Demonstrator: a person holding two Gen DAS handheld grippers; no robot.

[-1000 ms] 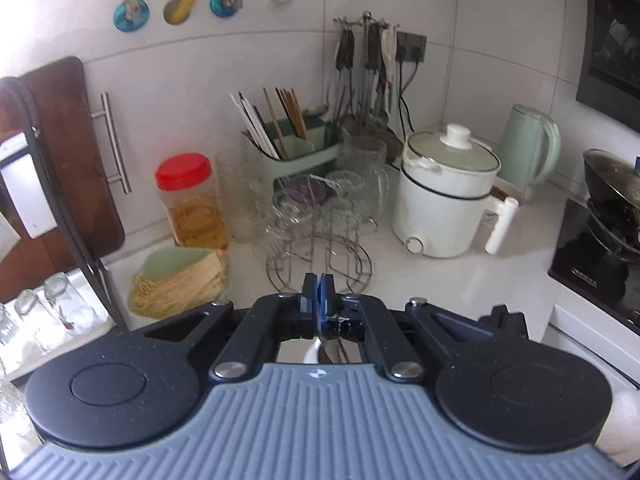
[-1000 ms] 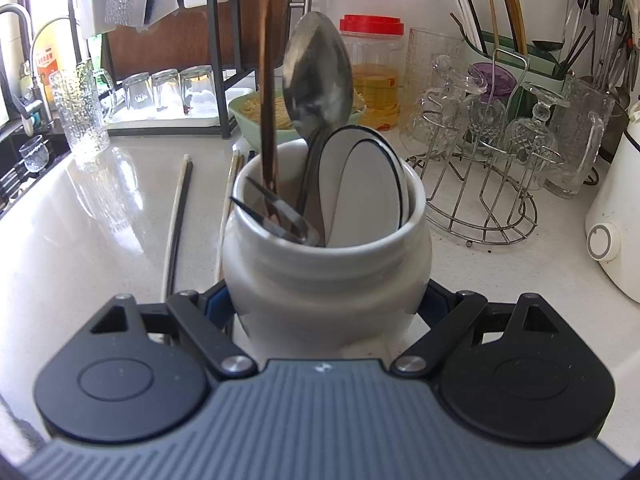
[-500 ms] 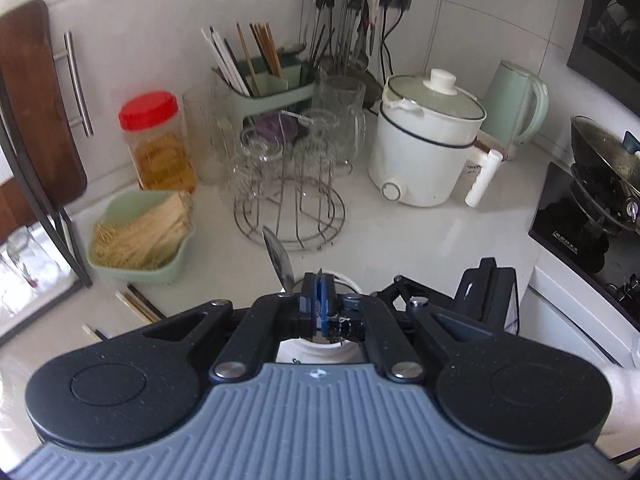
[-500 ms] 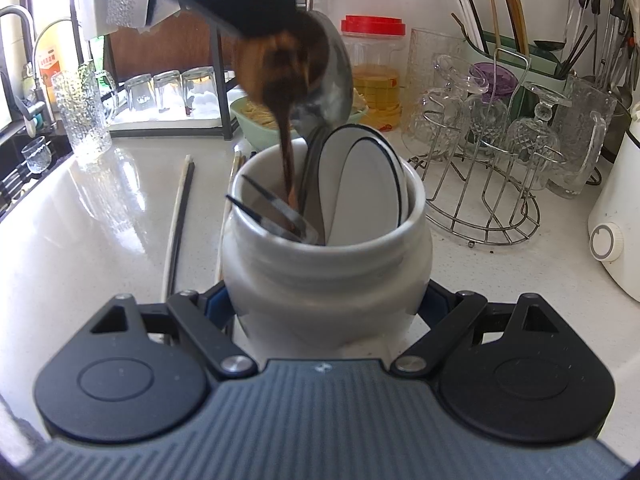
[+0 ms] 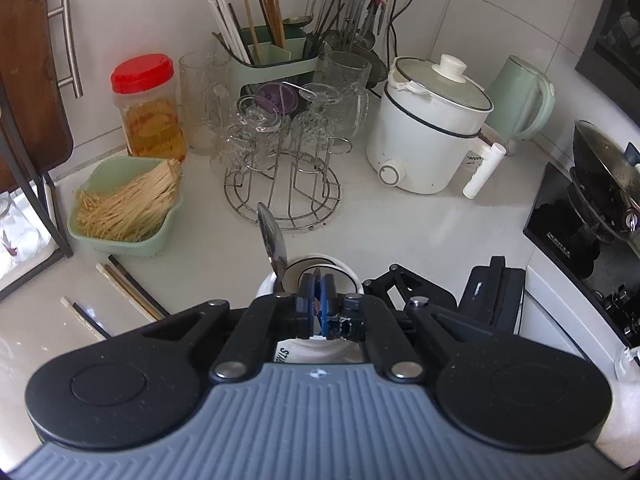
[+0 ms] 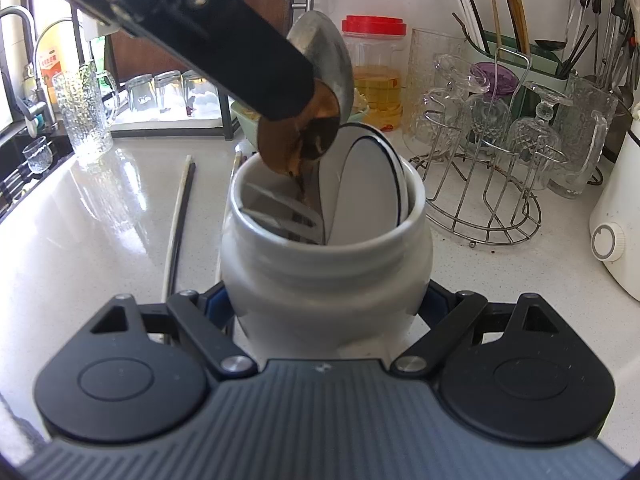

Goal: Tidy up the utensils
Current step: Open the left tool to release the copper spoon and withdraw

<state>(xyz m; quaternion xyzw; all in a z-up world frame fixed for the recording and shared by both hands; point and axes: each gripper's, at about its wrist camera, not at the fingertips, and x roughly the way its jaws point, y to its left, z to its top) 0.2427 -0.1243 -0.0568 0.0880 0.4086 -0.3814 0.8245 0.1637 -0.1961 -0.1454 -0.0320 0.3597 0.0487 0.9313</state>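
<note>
My right gripper [image 6: 326, 302] is shut on the lower body of a white ceramic jar [image 6: 328, 276] that stands on the counter. The jar holds a metal spoon [image 6: 326, 52], white spoons with dark rims [image 6: 372, 188] and a dark slotted utensil [image 6: 280, 216]. My left gripper [image 5: 316, 302] hangs right above the jar mouth [image 5: 320, 266], shut on a brown spoon [image 6: 298, 140]. It grips the spoon at the bowl end, and the handle points down into the jar. Loose chopsticks [image 6: 178, 220] lie on the counter left of the jar.
A wire rack of upturned glasses [image 5: 280, 152] stands behind the jar. Around it are a green bowl of sticks [image 5: 124, 204], a red-lidded jar [image 5: 148, 108], a green chopstick holder [image 5: 272, 56], a white electric pot [image 5: 428, 132] and a kettle [image 5: 520, 100]. A cooktop [image 5: 568, 224] lies right, a sink [image 6: 24, 152] left.
My left gripper has come down and tilted over the jar, and the brown spoon's handle has slid deeper into it. The right gripper and the jar have not moved.
</note>
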